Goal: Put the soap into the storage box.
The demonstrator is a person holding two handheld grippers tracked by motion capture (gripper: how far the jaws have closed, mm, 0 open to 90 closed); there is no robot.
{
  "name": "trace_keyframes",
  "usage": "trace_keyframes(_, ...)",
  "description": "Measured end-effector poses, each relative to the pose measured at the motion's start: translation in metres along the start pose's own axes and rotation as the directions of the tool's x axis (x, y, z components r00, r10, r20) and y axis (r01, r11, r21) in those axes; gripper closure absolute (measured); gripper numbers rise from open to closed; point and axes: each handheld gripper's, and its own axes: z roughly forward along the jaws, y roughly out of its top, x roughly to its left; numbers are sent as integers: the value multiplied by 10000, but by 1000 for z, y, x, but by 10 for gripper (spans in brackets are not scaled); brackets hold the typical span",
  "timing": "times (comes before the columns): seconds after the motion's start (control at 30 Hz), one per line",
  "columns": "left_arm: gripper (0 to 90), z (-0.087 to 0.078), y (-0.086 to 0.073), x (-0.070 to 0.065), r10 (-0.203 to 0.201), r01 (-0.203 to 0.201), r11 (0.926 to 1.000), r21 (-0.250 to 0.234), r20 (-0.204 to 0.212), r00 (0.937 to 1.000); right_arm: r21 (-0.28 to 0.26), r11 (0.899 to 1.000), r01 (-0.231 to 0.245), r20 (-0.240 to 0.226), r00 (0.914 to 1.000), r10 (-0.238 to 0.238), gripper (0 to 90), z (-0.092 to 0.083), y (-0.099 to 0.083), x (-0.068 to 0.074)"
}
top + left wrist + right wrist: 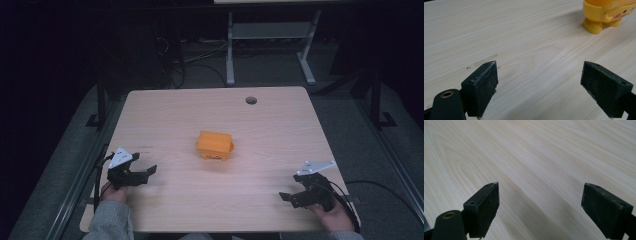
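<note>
Two grippers, left [145,172] and right [290,196], are held spread wide, empty, at lower frame. The orange toy [215,145] stands mid-frame; it could be toppled by off-centre contact.

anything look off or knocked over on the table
Nothing stands out. The orange toy stands on its feet mid-table, as the left gripper view shows. Both grippers, left and right, are open and apart from it on the table.

table [280,130]: pale wood, round hole [251,100] at far edge | floor [345,115]: grey | desk frame [270,37] beyond, white | room: dark
</note>
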Motion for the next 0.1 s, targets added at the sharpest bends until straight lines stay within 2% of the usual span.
trace_keyframes(0.1, 138, 1, 0, 0, 19, -19, 10000, -21, 11, 10000, -373, 9993, -53, 282, 9996, 64, 144, -5, -5, 6)
